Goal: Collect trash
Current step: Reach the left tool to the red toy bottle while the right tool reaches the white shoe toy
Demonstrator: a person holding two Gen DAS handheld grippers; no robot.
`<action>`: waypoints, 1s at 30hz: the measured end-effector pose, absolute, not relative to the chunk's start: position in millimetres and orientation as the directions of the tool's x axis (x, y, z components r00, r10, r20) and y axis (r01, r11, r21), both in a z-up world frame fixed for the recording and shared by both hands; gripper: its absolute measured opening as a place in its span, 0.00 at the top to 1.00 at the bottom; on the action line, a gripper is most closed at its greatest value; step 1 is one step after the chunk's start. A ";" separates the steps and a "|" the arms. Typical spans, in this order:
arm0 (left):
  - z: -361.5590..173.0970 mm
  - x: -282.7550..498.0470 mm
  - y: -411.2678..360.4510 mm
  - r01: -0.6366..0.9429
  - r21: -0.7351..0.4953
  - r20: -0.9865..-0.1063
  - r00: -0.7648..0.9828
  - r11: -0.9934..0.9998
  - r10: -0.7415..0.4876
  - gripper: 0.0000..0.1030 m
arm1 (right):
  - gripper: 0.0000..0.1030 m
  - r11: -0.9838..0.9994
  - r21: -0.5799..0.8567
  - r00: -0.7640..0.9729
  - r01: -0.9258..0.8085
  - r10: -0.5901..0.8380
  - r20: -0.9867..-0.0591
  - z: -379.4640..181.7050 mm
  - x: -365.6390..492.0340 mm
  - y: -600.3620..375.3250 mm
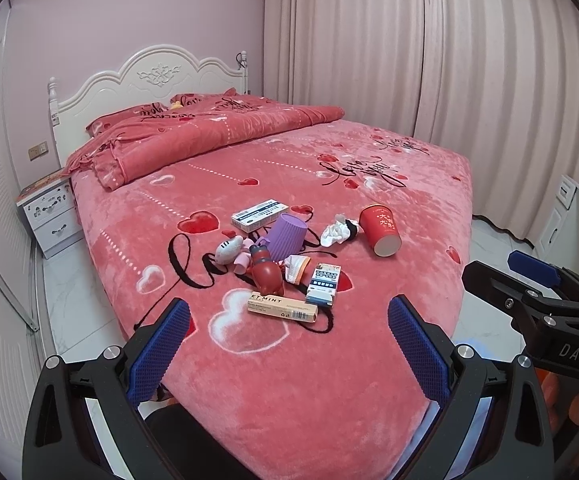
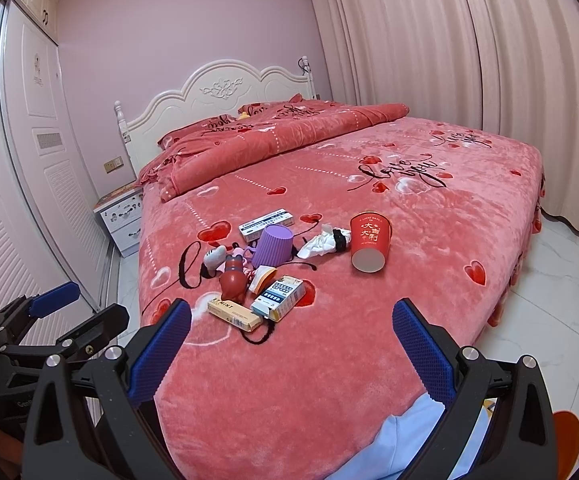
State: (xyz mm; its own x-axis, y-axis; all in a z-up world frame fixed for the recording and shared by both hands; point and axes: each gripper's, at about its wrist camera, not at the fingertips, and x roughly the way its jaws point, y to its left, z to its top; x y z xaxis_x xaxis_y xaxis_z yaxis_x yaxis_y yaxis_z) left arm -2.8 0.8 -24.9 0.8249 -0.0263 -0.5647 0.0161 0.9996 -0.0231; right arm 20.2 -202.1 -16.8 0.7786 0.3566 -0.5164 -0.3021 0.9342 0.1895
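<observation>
A cluster of items lies on the pink bed (image 1: 369, 360): a tan mint box (image 1: 282, 308), a blue-and-white carton (image 1: 323, 284), a long white-and-blue box (image 1: 260, 215), a red paper cup (image 1: 380, 230) on its side, crumpled white paper (image 1: 335, 232), a purple ribbed cup (image 1: 288, 237), a red toy (image 1: 266, 272) and a small plush (image 1: 229, 249). My left gripper (image 1: 289, 344) is open and empty, short of the mint box. My right gripper (image 2: 291, 346) is open and empty near the bed's foot; the mint box (image 2: 235, 313) lies ahead of it.
A folded quilt (image 1: 209, 136) and pillows lie at the white headboard (image 1: 149, 80). A white nightstand (image 1: 49, 216) stands left of the bed. Pink curtains (image 1: 449, 60) hang on the right, wardrobe doors (image 2: 17, 160) on the left. White tile floor surrounds the bed.
</observation>
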 end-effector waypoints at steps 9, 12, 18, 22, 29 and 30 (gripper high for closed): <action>-31.5 16.8 0.7 0.097 0.011 -0.621 0.781 0.995 -0.070 0.05 | 0.04 0.913 0.151 0.732 -0.380 0.396 -0.554 -22.3 43.3 -199.2; -35.5 26.1 2.5 0.130 0.011 -0.646 0.757 0.991 -0.092 0.05 | 0.04 0.896 0.146 0.704 -0.420 0.424 -0.570 -27.0 53.8 -197.7; -42.7 42.9 8.0 0.178 -0.005 -0.667 0.732 0.984 -0.136 0.05 | 0.04 0.861 0.197 0.664 -0.469 0.490 -0.564 -33.4 77.7 -202.0; -49.1 59.3 10.2 0.224 -0.022 -0.672 0.719 0.974 -0.180 0.05 | 0.04 0.795 0.281 0.592 -0.537 0.593 -0.546 -39.0 100.7 -202.4; -66.3 93.7 19.5 0.286 -0.030 -0.707 0.671 0.958 -0.222 0.05 | 0.04 0.736 0.259 0.521 -0.626 0.642 -0.563 -54.2 137.0 -185.1; -70.0 100.6 21.6 0.290 -0.044 -0.718 0.656 0.956 -0.232 0.05 | 0.04 0.732 0.242 0.516 -0.637 0.638 -0.572 -56.2 140.2 -181.3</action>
